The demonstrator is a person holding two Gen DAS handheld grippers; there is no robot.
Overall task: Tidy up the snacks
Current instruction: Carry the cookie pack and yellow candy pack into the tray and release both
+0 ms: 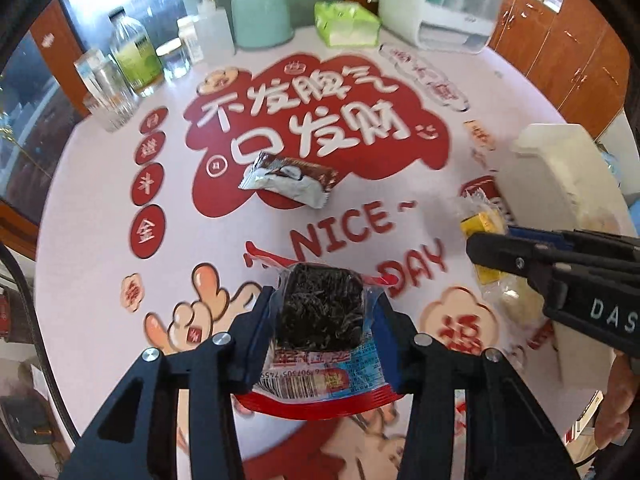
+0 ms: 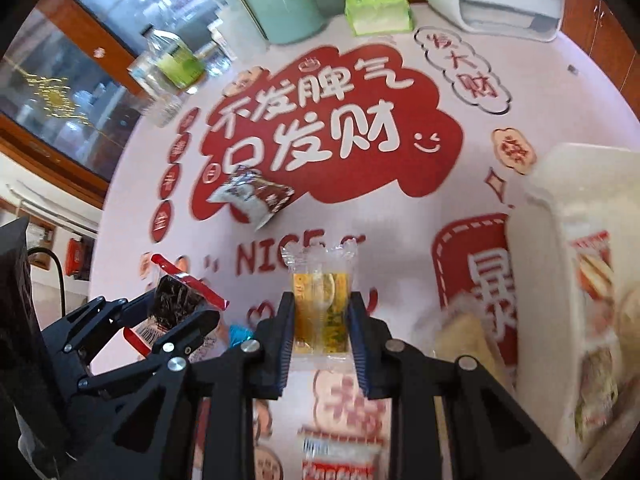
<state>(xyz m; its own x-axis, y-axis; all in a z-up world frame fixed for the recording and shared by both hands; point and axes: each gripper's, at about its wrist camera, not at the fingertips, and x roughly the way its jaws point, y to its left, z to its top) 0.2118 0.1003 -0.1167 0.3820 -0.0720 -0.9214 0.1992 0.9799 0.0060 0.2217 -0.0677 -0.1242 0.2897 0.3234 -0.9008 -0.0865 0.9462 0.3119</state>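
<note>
Right gripper [image 2: 320, 312] clamps a yellow snack packet [image 2: 320, 304]; white bin [image 2: 540, 248] at three o'clock.

The table [image 1: 100, 200] is pale pink with red shapes and white letters, the seaweed packet [image 1: 320, 312] is dark with red and blue edges, the clear packet [image 2: 322, 300] is yellow inside, and the basket [image 2: 580, 216] is cream white.

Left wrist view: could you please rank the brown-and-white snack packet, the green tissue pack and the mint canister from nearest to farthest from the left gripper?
From the left gripper:
1. Brown-and-white snack packet, mid-table, ahead.
2. Green tissue pack, far edge, right of centre.
3. Mint canister, far edge, beside it; nearly level, hard to separate.
</note>
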